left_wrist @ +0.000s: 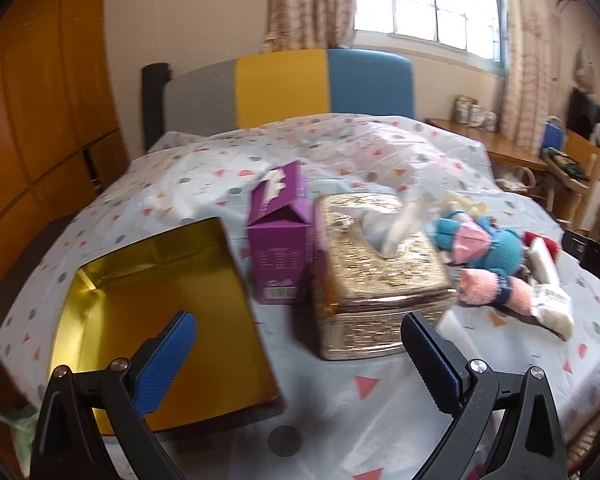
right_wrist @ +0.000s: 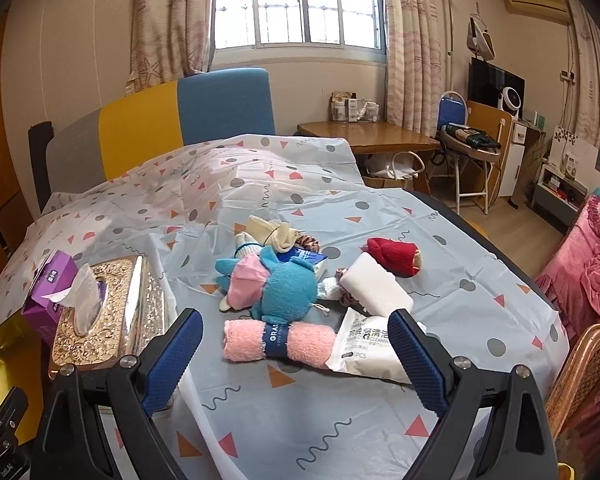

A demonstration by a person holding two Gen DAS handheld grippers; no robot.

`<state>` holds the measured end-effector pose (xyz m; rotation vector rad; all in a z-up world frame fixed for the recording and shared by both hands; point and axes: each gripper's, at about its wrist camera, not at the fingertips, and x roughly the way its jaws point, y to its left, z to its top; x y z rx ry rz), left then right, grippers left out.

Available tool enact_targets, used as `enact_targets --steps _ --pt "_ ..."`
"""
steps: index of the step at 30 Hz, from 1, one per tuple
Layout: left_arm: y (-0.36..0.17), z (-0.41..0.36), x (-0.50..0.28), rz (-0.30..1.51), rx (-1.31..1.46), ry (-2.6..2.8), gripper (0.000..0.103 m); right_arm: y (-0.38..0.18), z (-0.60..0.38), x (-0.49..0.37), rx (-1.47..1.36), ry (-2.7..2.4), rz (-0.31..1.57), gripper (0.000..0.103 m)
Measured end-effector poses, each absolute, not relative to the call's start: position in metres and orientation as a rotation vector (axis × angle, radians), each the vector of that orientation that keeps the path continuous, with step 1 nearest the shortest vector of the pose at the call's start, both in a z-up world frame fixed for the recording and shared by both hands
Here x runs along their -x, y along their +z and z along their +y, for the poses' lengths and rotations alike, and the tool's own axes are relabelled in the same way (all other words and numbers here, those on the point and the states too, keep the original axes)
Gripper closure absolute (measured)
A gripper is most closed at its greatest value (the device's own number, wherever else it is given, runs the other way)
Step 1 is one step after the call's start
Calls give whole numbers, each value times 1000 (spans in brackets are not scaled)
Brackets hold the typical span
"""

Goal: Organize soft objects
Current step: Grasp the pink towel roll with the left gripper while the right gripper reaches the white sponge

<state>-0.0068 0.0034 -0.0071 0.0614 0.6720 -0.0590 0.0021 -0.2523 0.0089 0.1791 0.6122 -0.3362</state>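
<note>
Both tools hang above the patterned sheet [right_wrist: 380, 216] with nothing between their blue pads: the left gripper [left_wrist: 300, 356] stands wide, and the right gripper [right_wrist: 296, 354] is spread just as wide. In the left wrist view the gold-lined open box [left_wrist: 160, 292] sits at about 9 o'clock of the frame, its near edge passing behind the left finger; the purple carton [left_wrist: 278, 240] stands upright just right of it, touching or nearly touching the gold embossed tissue box [left_wrist: 376, 276], which has a tissue poking out of its top. The soft things lie in a loose heap at 3 o'clock of the tissue box. In the right wrist view the rolled pink towel [right_wrist: 278, 340], bound with a dark band, lies at the centre, straight ahead between the fingers; the blue plush toy [right_wrist: 276, 284] rests at its 12 o'clock, touching it. A white packet [right_wrist: 364, 344] with printed text lies against the towel's right end, a white pad [right_wrist: 376, 288] above that, and the red pouch [right_wrist: 394, 256] at 1 o'clock, a little apart. A cream sock [right_wrist: 272, 232] lies behind the plush
</note>
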Motion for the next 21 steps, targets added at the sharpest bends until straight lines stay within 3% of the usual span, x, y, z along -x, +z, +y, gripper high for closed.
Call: enact_targets --steps 5,13,21 --pt "4 -8 6 692 27 -326 0 8 -289 -2 -286 -333 618 8" --pt "16 -63 -7 667 -98 -491 0 0 -376 -7 -510 -421 594 8" --pt "0 -141 -45 795 -245 -633 0 -28 -424 -3 -705 -470 568 8"
